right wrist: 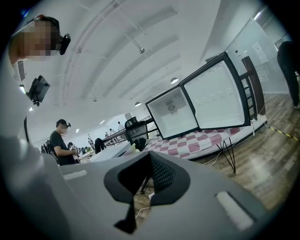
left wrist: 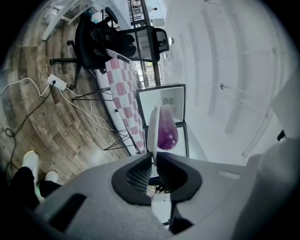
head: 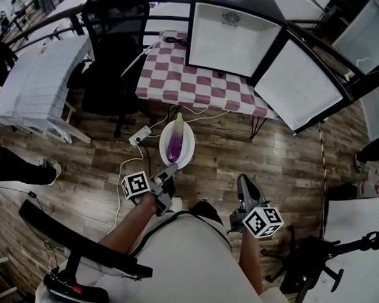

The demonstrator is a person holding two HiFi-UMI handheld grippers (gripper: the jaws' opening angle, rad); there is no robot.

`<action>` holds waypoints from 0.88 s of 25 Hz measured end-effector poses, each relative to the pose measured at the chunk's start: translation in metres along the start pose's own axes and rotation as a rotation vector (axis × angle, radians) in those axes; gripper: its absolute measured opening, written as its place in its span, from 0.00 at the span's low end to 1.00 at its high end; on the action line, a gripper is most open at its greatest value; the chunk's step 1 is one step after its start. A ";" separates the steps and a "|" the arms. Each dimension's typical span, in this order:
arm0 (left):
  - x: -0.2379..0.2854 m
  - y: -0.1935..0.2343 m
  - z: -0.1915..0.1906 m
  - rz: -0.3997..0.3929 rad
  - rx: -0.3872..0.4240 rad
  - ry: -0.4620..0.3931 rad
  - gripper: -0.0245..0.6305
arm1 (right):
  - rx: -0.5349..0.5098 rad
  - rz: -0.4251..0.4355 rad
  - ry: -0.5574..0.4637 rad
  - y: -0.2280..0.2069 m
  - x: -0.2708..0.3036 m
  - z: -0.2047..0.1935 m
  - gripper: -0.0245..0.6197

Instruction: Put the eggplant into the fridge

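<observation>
Purple on white catches the eye. The left hand-held gripper [left wrist: 153, 159] has its jaws pinched on the near rim of a white plate [head: 188, 151]. The eggplant [head: 175, 144] lies lengthwise along the middle of that plate, pale stem end toward the far rim. Holding the plate by its edge, out in front of the body, seems meant to carry the vegetable without squeezing it. A one-sided grip like that leaves the far rim free to dip, so I'd guess it has to be kept flat.

The right hand-held gripper [head: 243, 181] sits at the person's other side, jaws pressed together with nothing between them. It is probably kept free to steady the plate.

Ahead lies a stretch of wooden floor [head: 288, 157] with a power strip [head: 139, 137] and white cables. Beyond it stands the worktop [head: 180, 73] in a checked cloth. The fridge [head: 234, 40] sits at its far right corner, door [head: 300, 83] swung wide to the right, so the bare white interior faces the person.

The plate is well apart from the fridge, above the floor. The carrying looks under way and the placing not yet done.
</observation>
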State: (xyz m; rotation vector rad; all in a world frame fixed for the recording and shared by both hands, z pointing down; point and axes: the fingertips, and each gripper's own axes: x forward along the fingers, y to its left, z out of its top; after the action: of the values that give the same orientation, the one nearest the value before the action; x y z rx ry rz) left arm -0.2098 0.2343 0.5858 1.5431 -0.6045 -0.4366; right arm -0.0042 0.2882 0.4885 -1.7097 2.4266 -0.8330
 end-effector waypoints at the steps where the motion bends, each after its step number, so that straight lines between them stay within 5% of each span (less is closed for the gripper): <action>1: -0.003 0.002 0.001 0.005 -0.002 -0.003 0.09 | -0.002 0.001 0.003 0.002 0.000 -0.001 0.05; 22: 0.005 0.005 0.013 0.010 0.006 -0.010 0.09 | 0.019 0.012 0.016 -0.003 0.019 -0.003 0.05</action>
State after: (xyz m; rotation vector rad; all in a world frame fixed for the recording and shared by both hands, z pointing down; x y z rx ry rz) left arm -0.2148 0.2208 0.5905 1.5442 -0.6218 -0.4359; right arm -0.0101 0.2716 0.4968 -1.6868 2.4291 -0.8689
